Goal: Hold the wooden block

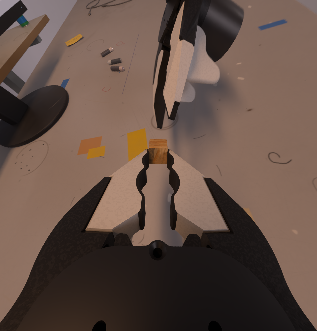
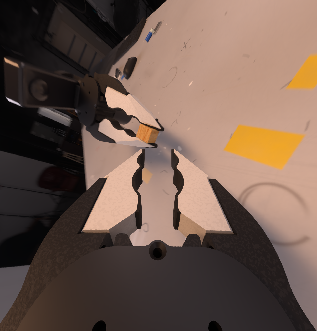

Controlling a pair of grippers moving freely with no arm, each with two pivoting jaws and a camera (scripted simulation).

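A small wooden block (image 1: 158,152) sits between the tips of my left gripper (image 1: 158,152), which is shut on it just above the table. In the right wrist view the same block (image 2: 147,134) shows clamped in the left gripper (image 2: 158,135), off the tabletop. My right gripper (image 2: 157,152) is open and empty, with its tips just beside the left gripper's tips. In the left wrist view the right gripper (image 1: 165,121) hangs point-down over the table just beyond the block.
A black round stand base (image 1: 32,114) is at the left. Three batteries (image 1: 114,60) and a cable (image 1: 98,5) lie farther off. Yellow and orange paper patches (image 1: 136,143) lie on the table (image 1: 243,161). The table edge (image 2: 100,71) runs along the left of the right wrist view.
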